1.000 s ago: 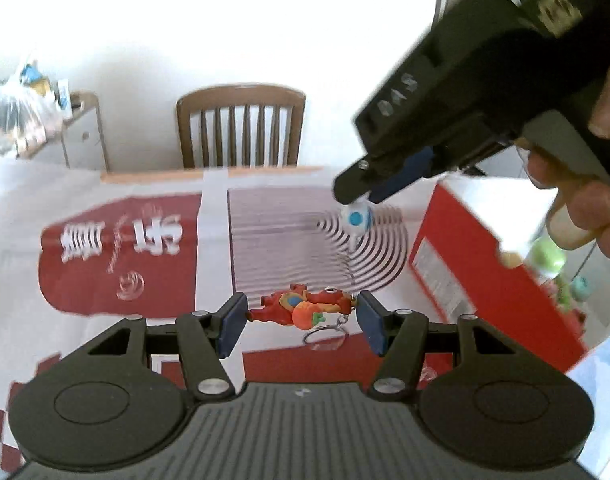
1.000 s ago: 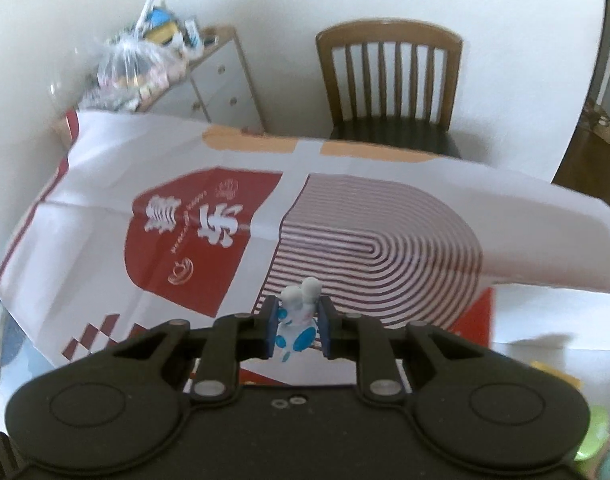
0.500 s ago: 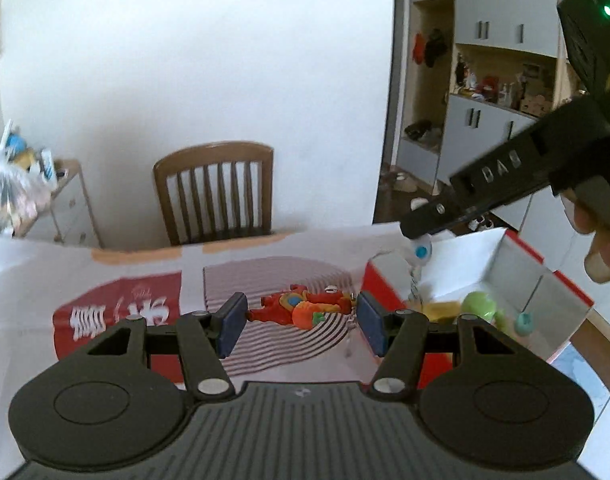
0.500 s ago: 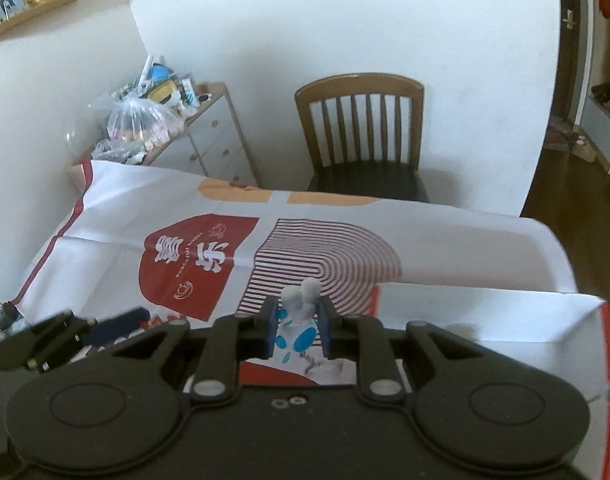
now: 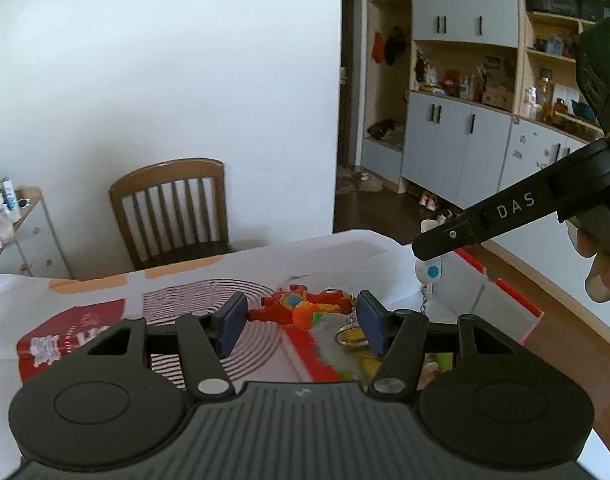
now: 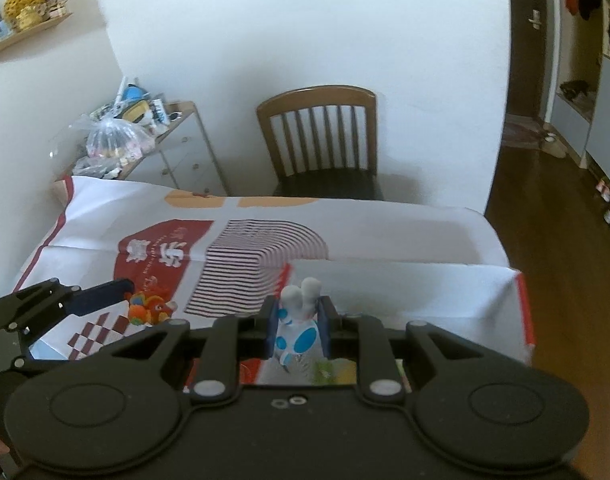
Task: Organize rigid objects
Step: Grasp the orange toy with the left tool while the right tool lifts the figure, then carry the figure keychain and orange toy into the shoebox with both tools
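Left hand-held gripper (image 5: 301, 322): pitched down over the bench (image 6: 405, 224), jaws partly apart with a red-and-orange toy (image 5: 301, 308) lying crosswise between the blue pads (image 5: 231, 326). The toy's ends reach both pads and it hangs clear of the cloth, so it reads as clamped. A metal key ring (image 5: 351, 336) dangles from the toy's right end. In the right wrist view the same gripper enters from the left edge with the toy at its tip.

Right hand-held gripper (image 6: 297, 326): tilted more steeply down, jaws nearly together and clamped on a white figure (image 6: 299, 320) with blue spots; two rounded white ends stick up above the pads. In the left wrist view the gripper arm comes in from the right, fingers (image 5: 601, 284) of a hand wrapped on its grip, the figure below its tip with a short chain (image 5: 424, 300) hanging down.

Writing: "DAS" in white on the right gripper's arm. The cloth (image 6: 265, 248) on the bench carries white characters on a red panel, too blurred to read.

Box (image 6: 521, 312): one, red outside and white inside, at the right end of the bench. Both toys are held above or near its left wall. Yellow and green items lie inside, mostly hidden; count unclear.

Counts: two grippers, two held toys, one box, one chair (image 6: 321, 140) at the far edge of the bench.
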The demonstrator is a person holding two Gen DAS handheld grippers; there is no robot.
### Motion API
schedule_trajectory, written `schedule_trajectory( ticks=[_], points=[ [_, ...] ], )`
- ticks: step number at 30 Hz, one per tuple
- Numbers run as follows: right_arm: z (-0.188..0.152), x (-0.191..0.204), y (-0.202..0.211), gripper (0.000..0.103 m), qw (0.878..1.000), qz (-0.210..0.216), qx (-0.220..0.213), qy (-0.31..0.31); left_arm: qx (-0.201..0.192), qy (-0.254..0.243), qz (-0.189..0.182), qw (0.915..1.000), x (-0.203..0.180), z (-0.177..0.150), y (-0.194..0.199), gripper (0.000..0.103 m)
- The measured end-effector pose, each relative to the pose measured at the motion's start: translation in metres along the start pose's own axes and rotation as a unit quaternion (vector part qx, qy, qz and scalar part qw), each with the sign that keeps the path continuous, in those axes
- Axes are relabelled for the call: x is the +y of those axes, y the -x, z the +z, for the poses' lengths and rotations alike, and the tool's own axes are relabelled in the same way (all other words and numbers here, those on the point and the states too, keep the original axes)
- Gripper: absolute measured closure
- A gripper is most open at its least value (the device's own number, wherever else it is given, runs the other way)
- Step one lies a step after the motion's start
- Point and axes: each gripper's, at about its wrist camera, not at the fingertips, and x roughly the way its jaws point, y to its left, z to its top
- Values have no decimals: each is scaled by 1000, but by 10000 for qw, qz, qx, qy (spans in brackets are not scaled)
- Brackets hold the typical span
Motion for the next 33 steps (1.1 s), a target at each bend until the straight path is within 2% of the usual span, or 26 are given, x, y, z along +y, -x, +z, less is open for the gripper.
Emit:
schedule_trajectory(
  ticks=[9,12,22,33],
  points=[
    [-27,-58,4,83,9994,-200,211,-201,429,-75,-224,9988,-53,-3,-34,44],
    [-37,-74,-1,83,9989,-276,327,-214,572,-176,-198,9980,-67,-8,-48,44],
    [-57,-111,-31,83,9967,-315,740,-138,1192,-332,238,9920,-89,-28,-109,44],
    [-57,-115,-75,83,9941,-159,1076,24,1730,-455,536,9824,-97,-37,-147,44]
  ],
)
